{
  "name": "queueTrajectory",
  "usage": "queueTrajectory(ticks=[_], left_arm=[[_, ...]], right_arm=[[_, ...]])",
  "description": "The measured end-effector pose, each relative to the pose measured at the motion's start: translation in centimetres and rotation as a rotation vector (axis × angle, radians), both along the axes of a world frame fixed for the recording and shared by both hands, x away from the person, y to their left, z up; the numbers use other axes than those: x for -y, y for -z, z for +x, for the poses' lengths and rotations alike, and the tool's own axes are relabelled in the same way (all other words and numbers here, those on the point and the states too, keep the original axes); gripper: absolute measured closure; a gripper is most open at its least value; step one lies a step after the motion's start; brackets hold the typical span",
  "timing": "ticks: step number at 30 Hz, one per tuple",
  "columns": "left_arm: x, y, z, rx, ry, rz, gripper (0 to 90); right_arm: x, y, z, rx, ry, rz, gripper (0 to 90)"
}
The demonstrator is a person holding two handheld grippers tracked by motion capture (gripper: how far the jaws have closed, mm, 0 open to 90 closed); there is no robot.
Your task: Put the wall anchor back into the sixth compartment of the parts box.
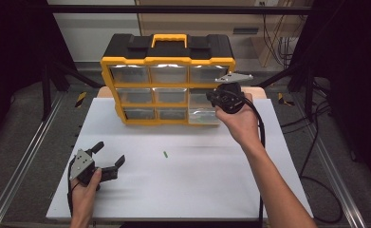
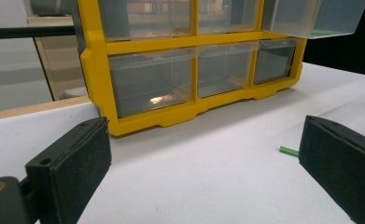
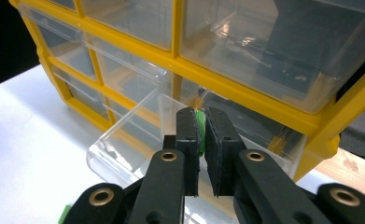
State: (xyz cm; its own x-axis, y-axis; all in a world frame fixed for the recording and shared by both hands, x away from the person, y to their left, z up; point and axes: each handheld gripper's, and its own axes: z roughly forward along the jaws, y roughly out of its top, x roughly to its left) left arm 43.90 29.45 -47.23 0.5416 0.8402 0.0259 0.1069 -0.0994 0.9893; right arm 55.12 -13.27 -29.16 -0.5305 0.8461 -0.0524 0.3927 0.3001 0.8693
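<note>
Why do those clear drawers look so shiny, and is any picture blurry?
High view: lamps glare white on the top drawers; surroundings are dark. Left gripper view: a bright glint in a low drawer; the near tongs look soft. Right gripper view: reflections streak the pulled-out drawer; the tongs pinch a green piece, sharp enough.

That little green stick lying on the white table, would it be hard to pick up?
Probably fiddly. The green stick is thin and lies flat on the table, so fingers would likely scrape the surface to get under it. It looks very light, and a nudge may roll or skid it. Its straight shape suggests it is stiff.
</note>
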Motion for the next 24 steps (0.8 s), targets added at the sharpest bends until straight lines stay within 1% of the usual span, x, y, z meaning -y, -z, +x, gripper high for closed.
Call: queueTrajectory(ticks=[9, 10, 11, 12, 13, 14, 15, 16, 17, 18, 19, 20, 21, 22, 23, 24], left_arm=[[0.0, 0.0, 0.0, 0.001, 0.0, -0.003, 2.2], [0.0, 0.0, 0.0, 0.0, 0.001, -0.002, 2.2], [0.0, 0.0, 0.1, 0.001, 0.001, -0.002, 2.2], [0.1, 0.0, 0.1, 0.0, 0.001, -0.002, 2.2], [0.1, 0.0, 0.1, 0.0, 0.001, -0.002, 2.2], [0.1, 0.0, 0.1, 0.0, 0.003, 0.001, 2.2], [0.1, 0.0, 0.1, 0.0, 0.003, 0.001, 2.2], [0.1, 0.0, 0.1, -0.001, 0.003, 0.005, 2.2], [0.1, 0.0, 0.1, -0.001, 0.003, 0.005, 2.2], [0.0, 0.0, 0.1, 0.0, 0.0, 0.002, 2.2], [0.0, 0.0, 0.1, 0.0, 0.0, 0.002, 2.2], [-0.1, 0.0, 0.1, 0.001, -0.001, 0.003, 2.2], [-0.1, 0.0, 0.1, 0.001, -0.001, 0.003, 2.1], [-0.1, 0.0, 0.1, 0.0, -0.003, -0.001, 2.2], [-0.1, 0.0, 0.1, 0.0, -0.003, -0.001, 2.2], [-0.1, 0.0, 0.1, 0.0, -0.003, -0.002, 2.2]], right_arm=[[0.0, 0.4, 0.3, -0.021, 0.0, -0.02, 84.0], [0.0, 0.3, 0.3, -0.02, 0.002, -0.016, 76.9], [0.0, 0.2, 0.2, -0.02, 0.005, -0.014, 74.2], [-0.1, 0.1, 0.0, -0.006, 0.012, -0.015, 71.4], [-0.1, 0.1, 0.0, -0.006, 0.012, -0.015, 71.4], [-0.2, 0.0, -0.2, 0.016, 0.023, -0.007, 63.4], [-0.2, 0.0, -0.2, 0.016, 0.023, -0.007, 63.4], [-0.4, -0.3, -0.5, 0.03, 0.025, 0.011, 55.5], [-0.4, -0.3, -0.5, 0.03, 0.025, 0.011, 55.5], [-0.7, -0.6, -0.8, 0.06, 0.027, 0.037, 43.6], [-0.7, -0.6, -0.8, 0.06, 0.027, 0.037, 43.6], [-1.2, -0.8, -1.1, 0.084, 0.02, 0.058, 34.5], [-1.2, -0.8, -1.1, 0.084, 0.02, 0.058, 34.5], [-1.7, -1.0, -1.4, 0.097, 0.016, 0.066, 28.6], [-1.7, -1.0, -1.4, 0.097, 0.016, 0.066, 28.6], [-2.0, -1.1, -1.6, 0.101, 0.009, 0.075, 25.5]])
